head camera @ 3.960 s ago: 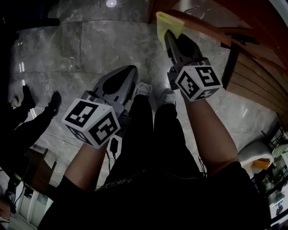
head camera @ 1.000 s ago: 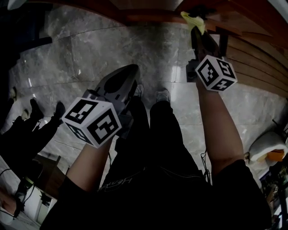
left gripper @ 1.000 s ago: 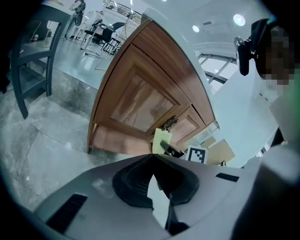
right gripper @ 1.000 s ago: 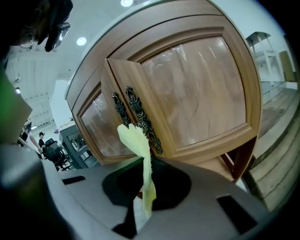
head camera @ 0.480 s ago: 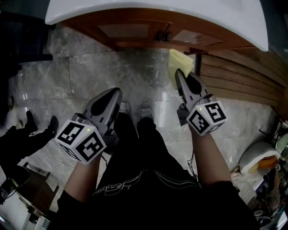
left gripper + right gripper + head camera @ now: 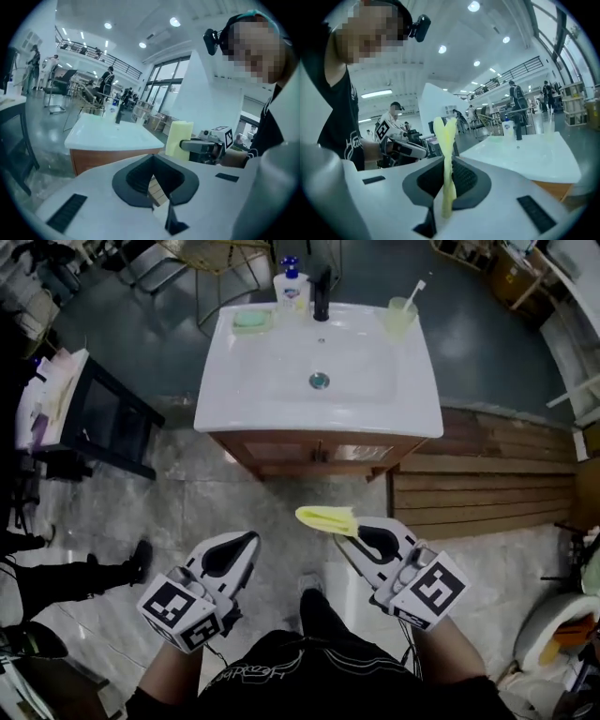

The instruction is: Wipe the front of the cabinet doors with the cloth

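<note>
the person has stood up and stepped back: a moment ago the yellow cloth point(image 6: 324, 517) was right up at the wooden cabinet point(image 6: 319, 465), and now it hangs in the air, well apart from it. so the wiping has stopped for now, and it may be done, or this may be just a break. the right gripper point(image 6: 354, 532) at 5 o'clock has its jaws pinching the cloth, which sticks up thin between them in the right gripper view. the left gripper point(image 6: 234, 554) at 7 o'clock has its jaws pressed together on nothing. the cabinet is at 12 o'clock, under one white sink point(image 6: 412, 413). i count one cloth, two grippers and, i think, two cabinet doors point(image 6: 281, 453), though they look small from here. on the sink rim there is one soap bottle point(image 6: 291, 289), one black tap point(image 6: 322, 294), one green soap dish point(image 6: 251, 322) and one cup point(image 6: 400, 319) with one toothbrush point(image 6: 413, 289).
</note>
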The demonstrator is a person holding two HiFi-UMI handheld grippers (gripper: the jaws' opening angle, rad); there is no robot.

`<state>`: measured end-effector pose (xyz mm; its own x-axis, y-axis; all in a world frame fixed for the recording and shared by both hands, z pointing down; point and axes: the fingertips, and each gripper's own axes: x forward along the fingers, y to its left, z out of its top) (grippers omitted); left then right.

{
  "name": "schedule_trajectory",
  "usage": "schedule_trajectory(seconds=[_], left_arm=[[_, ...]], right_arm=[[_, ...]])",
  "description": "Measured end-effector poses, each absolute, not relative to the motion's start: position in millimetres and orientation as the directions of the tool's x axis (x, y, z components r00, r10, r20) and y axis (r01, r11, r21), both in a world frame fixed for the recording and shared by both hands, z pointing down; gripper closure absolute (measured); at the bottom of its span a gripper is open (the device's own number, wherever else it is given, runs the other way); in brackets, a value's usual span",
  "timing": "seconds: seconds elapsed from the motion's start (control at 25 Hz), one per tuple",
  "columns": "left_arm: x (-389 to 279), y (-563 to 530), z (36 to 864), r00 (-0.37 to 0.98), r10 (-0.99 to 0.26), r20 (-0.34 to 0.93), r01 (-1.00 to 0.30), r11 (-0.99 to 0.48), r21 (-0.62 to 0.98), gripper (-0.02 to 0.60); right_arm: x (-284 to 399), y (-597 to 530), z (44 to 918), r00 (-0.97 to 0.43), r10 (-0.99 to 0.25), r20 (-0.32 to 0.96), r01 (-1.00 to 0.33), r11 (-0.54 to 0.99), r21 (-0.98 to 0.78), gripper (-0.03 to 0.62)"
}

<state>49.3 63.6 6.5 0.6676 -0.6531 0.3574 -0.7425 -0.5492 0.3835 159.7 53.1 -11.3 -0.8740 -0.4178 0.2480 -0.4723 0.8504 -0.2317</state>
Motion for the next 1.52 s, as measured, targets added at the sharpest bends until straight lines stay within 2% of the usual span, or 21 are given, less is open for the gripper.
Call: schedule_trajectory(seconds=[0.08,0.24,0.36,0.52,0.76,1.04,1.52], left_arm=[[52,70,-27,0.679,-0.66,0.322,-0.733,-0.579,0.357,0.575],[60,98,-87,0.701,-0.672,0.241,-0.712,-0.635,0.301,0.575],[65,151,-115,0.731,-0.648,0.214,-0.682,-0.691,0.239,0.575],[69,231,-139,0.779,-0.605,0.164,-0.625,-0.731,0.273,0.575],[57,327,-182,0.812,-0.571,0.122,-0.583,-0.78,0.229,0.575],[38,386,-198,0.818,-0.572,0.069,-0.571,-0.791,0.219,0.575],[54,421,-211,0.833,-0.55,0.067,-0.551,-0.809,0.205,0.575]], right_arm=[[161,63,-44,-0.882,-0.428,0.197,-0.466,0.851,-0.241,0.553],[169,100,-76,-0.855,-0.469,0.219,-0.51,0.837,-0.2,0.553],[168,154,-95,-0.86,-0.472,0.196,-0.51,0.817,-0.268,0.553],[166,235,-116,-0.843,-0.515,0.152,-0.535,0.778,-0.328,0.553],[154,329,-164,-0.819,-0.567,0.084,-0.565,0.775,-0.282,0.554],[139,402,-180,-0.798,-0.598,0.07,-0.594,0.764,-0.251,0.554],[144,441,-197,-0.795,-0.605,0.042,-0.594,0.764,-0.253,0.554]])
